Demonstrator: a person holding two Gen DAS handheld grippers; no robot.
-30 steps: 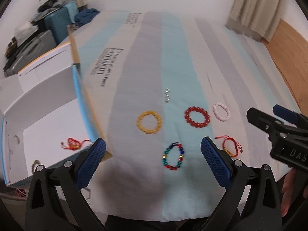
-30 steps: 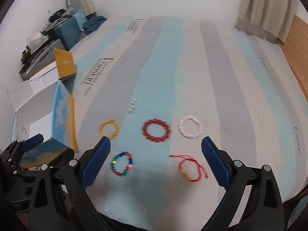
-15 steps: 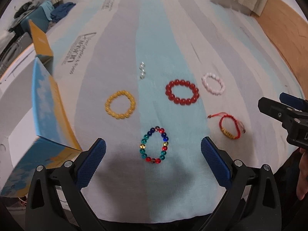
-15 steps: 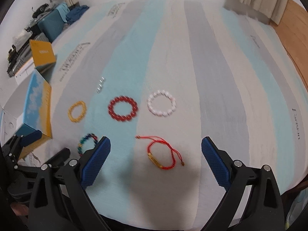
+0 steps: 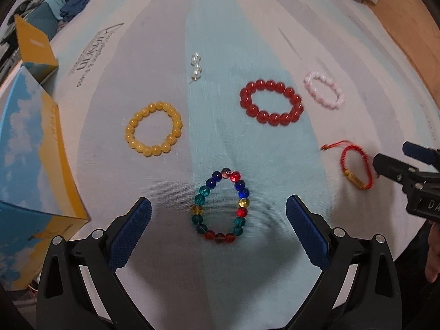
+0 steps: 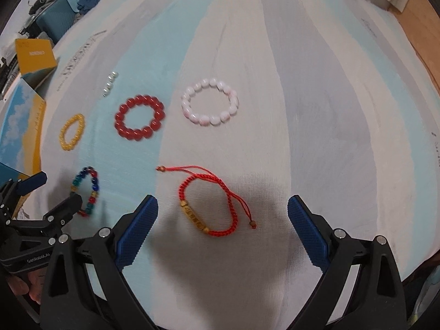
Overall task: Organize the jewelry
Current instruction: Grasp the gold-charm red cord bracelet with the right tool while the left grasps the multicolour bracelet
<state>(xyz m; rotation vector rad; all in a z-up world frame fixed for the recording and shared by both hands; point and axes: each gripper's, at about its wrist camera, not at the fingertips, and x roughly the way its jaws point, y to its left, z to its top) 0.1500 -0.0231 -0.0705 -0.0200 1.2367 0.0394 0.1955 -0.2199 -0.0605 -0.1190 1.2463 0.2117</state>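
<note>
Several bracelets lie on the striped bed sheet (image 5: 220, 55). My left gripper (image 5: 218, 221) is open, its jaws on either side of the multicolour bead bracelet (image 5: 221, 206). My right gripper (image 6: 221, 220) is open, straddling the red cord bracelet (image 6: 209, 200) with a gold charm. Farther out lie the yellow bead bracelet (image 5: 154, 129), the red bead bracelet (image 5: 271, 101), the pink bead bracelet (image 5: 324, 90) and a small pearl piece (image 5: 196, 64). The right gripper also shows at the right edge of the left wrist view (image 5: 396, 162).
An open blue and yellow box (image 5: 33, 148) stands at the left edge of the bed, with its yellow flap (image 5: 34, 45) behind. Luggage and clothes (image 6: 60, 13) sit past the far left corner. A wooden floor (image 5: 407, 13) shows at the right.
Both grippers have moved forward and down over the bed. The multicolour bracelet now sits between my left jaws and the red cord bracelet between my right jaws. The box has slid out to the left.
</note>
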